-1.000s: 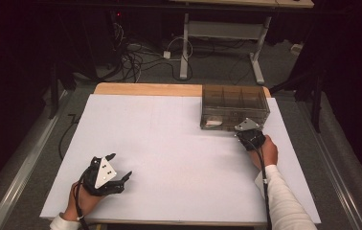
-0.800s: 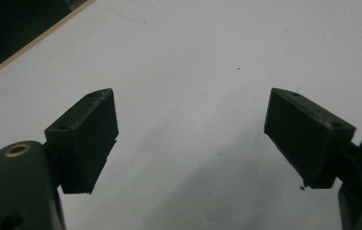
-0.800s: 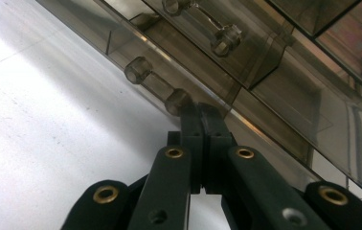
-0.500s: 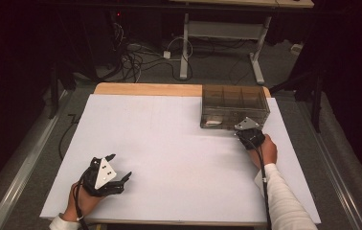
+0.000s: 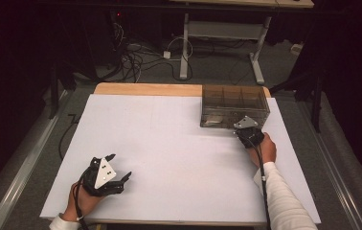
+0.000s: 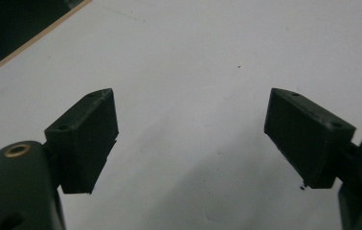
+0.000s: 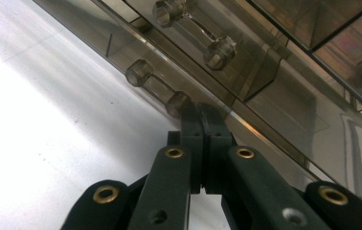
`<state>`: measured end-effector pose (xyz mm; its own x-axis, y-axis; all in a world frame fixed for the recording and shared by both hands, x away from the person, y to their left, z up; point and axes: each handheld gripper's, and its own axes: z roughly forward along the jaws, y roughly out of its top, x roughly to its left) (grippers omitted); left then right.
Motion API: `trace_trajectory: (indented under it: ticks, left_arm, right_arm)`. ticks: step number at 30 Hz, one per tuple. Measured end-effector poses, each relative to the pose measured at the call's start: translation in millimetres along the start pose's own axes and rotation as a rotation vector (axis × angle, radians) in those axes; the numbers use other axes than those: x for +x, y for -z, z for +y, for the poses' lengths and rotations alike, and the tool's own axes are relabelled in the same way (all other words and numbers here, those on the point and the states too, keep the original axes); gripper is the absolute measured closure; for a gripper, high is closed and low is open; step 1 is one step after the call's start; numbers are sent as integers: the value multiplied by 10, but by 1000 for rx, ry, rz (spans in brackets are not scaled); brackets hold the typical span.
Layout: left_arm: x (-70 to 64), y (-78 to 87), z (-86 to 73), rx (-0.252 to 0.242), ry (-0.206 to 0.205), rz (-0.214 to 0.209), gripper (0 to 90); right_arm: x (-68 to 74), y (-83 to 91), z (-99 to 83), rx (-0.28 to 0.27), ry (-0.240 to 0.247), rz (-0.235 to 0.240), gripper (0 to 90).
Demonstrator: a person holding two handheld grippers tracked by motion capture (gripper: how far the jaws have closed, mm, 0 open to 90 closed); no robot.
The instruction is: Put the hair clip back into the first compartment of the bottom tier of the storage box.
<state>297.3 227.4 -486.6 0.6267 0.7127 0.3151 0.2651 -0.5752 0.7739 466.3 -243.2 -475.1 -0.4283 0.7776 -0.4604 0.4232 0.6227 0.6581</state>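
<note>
Pressing its jaws together at the near lower edge of the box, the right gripper seems to be at the very start of the job, which looks like working on the box's lid or latch. The box, smoky clear plastic with dividers inside, sits at the far right of the table, against the wooden strip at the back. In the right gripper view the jaws are clenched flat against each other, their tips touching the box just below a clear hinge-like bar; whether a thin lip or tab is pinched between them cannot be told, since nothing shows in the seam. A second bar sits higher on the wall. The lid appears to lie closed, so no opening has been achieved yet by my reading. The left gripper rests low at the near left of the table, well apart from the box, its jaws spread wide over bare white surface in the left gripper view, holding nothing. Left to do, as I judge it: get a firm purchase on the edge, lift or swing the lid, and perhaps bring the idle left gripper over to steady the box.
</note>
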Motion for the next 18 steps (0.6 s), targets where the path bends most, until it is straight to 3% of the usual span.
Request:
trace_trajectory:
  ticks: [18]
  left_arm:
    - [11,9,-14,0,0,-3,181]
  right_arm:
    - [-17,-42,2,16,-12,-1,900]
